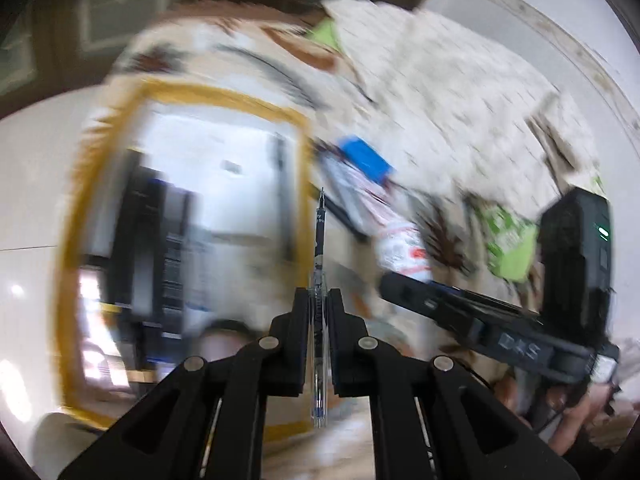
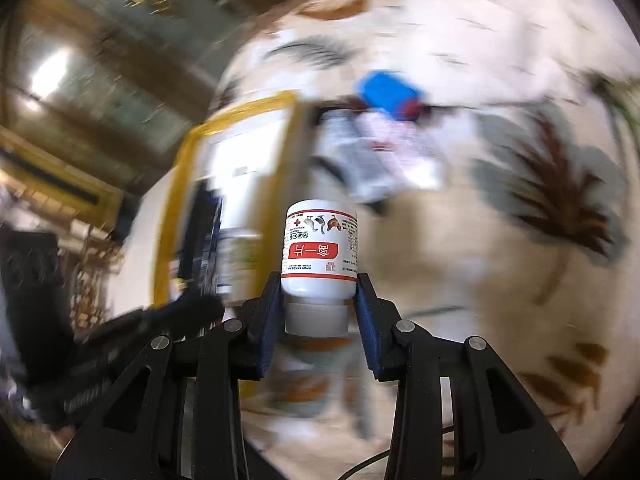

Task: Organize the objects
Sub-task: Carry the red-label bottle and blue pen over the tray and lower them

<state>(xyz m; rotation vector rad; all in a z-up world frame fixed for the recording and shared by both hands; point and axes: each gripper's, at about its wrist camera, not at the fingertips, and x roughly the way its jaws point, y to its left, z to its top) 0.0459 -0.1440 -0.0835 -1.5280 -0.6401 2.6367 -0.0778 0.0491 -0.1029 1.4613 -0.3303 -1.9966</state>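
My left gripper (image 1: 319,300) is shut on a clear ballpoint pen (image 1: 319,264) that points forward, held above a yellow-rimmed tray (image 1: 224,98). My right gripper (image 2: 319,292) is shut on a white medicine bottle (image 2: 320,248) with a red label, held cap-down toward the camera. The bottle (image 1: 404,250) and the right gripper (image 1: 400,280) also show at the right of the left wrist view. The tray (image 2: 236,120) lies to the left in the right wrist view. Both views are blurred by motion.
The tray holds dark and white items, blurred. A blue box (image 1: 366,156) and a pile of packets (image 1: 352,192) lie beside the tray on a leaf-patterned cloth (image 2: 540,184). The blue box (image 2: 390,92) also shows in the right wrist view. White floor lies to the left.
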